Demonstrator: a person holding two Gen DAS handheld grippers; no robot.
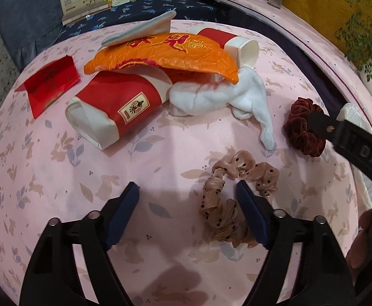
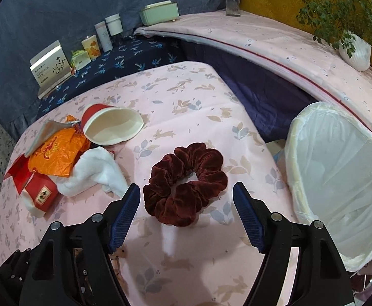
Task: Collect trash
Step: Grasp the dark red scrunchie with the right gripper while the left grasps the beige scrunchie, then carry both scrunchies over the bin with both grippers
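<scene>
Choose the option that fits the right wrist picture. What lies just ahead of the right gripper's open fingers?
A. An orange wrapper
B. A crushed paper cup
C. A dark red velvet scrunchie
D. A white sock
C: the dark red velvet scrunchie lies on the pink cloth just ahead of the right gripper, whose jaws stand open, untouched.

We see our left gripper (image 1: 187, 199) over the pink bench (image 1: 160, 148), fingers (image 1: 124, 211) apart, nothing between them. The right finger lies against a beige dotted scrunchie (image 1: 226, 199). Further off lie a white sock (image 1: 221, 99), two red paper cups (image 1: 114, 107), an orange wrapper (image 1: 165, 56) across them, and a red card (image 1: 50, 84). At right, our other gripper's finger (image 1: 318, 125) overlaps a dark red scrunchie (image 1: 300, 125).
</scene>
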